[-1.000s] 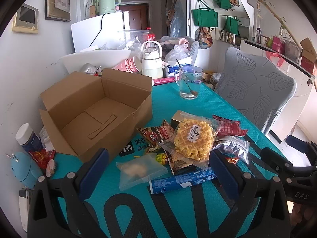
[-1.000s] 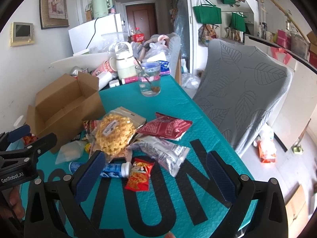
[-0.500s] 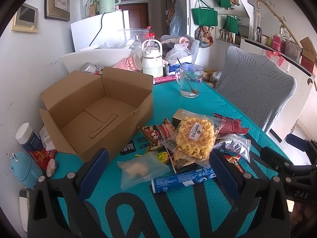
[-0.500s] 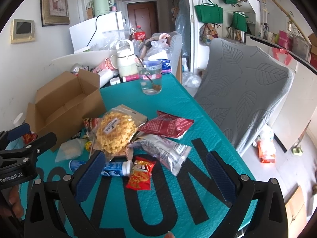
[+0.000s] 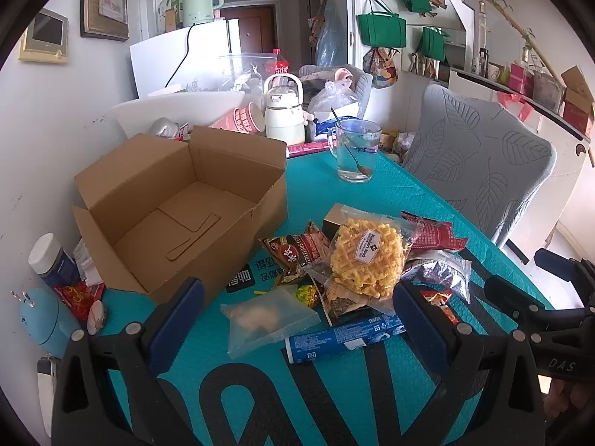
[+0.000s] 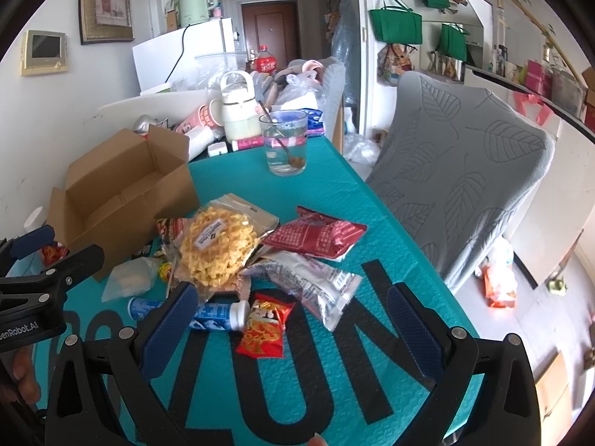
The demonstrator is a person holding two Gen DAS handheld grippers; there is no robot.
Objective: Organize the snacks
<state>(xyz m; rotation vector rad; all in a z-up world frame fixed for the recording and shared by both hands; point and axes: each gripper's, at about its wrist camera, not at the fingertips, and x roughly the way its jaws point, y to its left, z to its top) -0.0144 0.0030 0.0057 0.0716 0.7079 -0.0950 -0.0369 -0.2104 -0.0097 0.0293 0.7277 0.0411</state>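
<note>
Legibly: "DAS" on right tool [image 6: 293,316]; "GenRobot.AI" on left tool [image 5: 297,310].

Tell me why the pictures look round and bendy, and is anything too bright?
Both views come through fisheye lenses, so black corners ring each picture and straight edges curve. Left wrist view: the cardboard box and snacks look sharp; the far right glows washed-out. Right wrist view: the floor beside the grey chair is overexposed.
</note>
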